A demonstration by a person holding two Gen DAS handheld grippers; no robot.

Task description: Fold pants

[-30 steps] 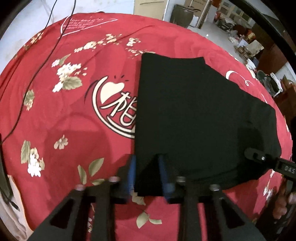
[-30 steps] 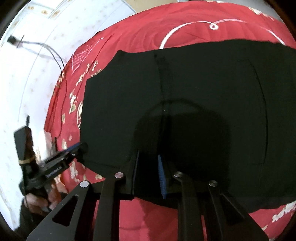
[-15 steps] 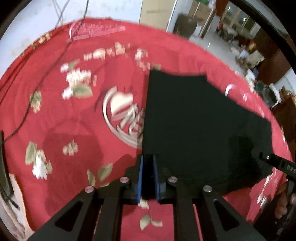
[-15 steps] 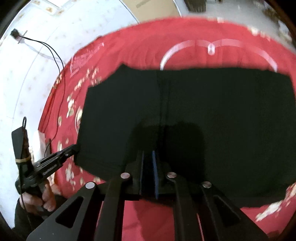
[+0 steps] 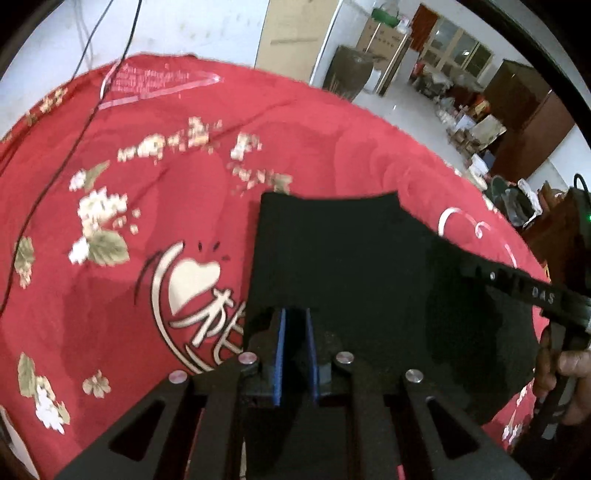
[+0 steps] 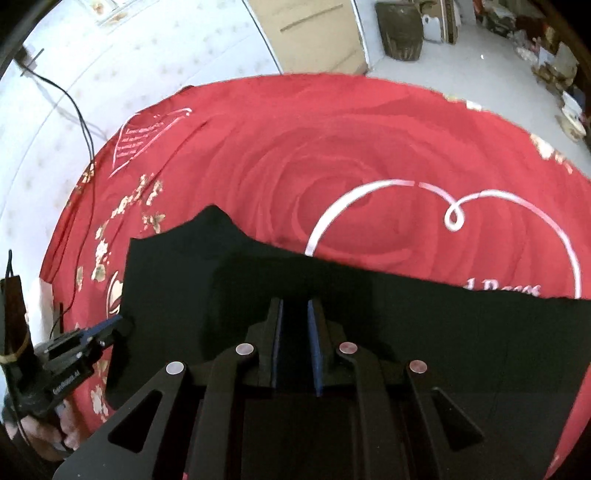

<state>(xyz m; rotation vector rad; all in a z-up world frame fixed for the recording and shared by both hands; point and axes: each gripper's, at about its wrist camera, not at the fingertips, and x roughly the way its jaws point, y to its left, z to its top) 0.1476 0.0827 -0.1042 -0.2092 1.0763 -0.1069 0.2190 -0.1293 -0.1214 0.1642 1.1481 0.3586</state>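
Note:
Black pants point(image 5: 362, 266) lie on a red floral bedspread point(image 5: 147, 177), with their near edge lifted and carried over the rest. My left gripper point(image 5: 295, 325) is shut on the near left edge of the pants. My right gripper point(image 6: 295, 317) is shut on the near edge of the pants point(image 6: 424, 325) further right. The right gripper's finger point(image 5: 524, 291) shows at the right of the left wrist view. The left gripper point(image 6: 110, 328) shows at the left of the right wrist view. The cloth under both grippers is hidden.
The bedspread point(image 6: 332, 147) covers a bed next to a white wall. A black cable point(image 5: 74, 129) runs across the bed's far left. A dark jar point(image 6: 399, 29) stands on the floor beyond. Cluttered furniture point(image 5: 517, 110) stands at the far right.
Both grippers closed on the near edge of the pants, then lifted it and carried it forward. The visible pants area has shrunk as the near part folds over.

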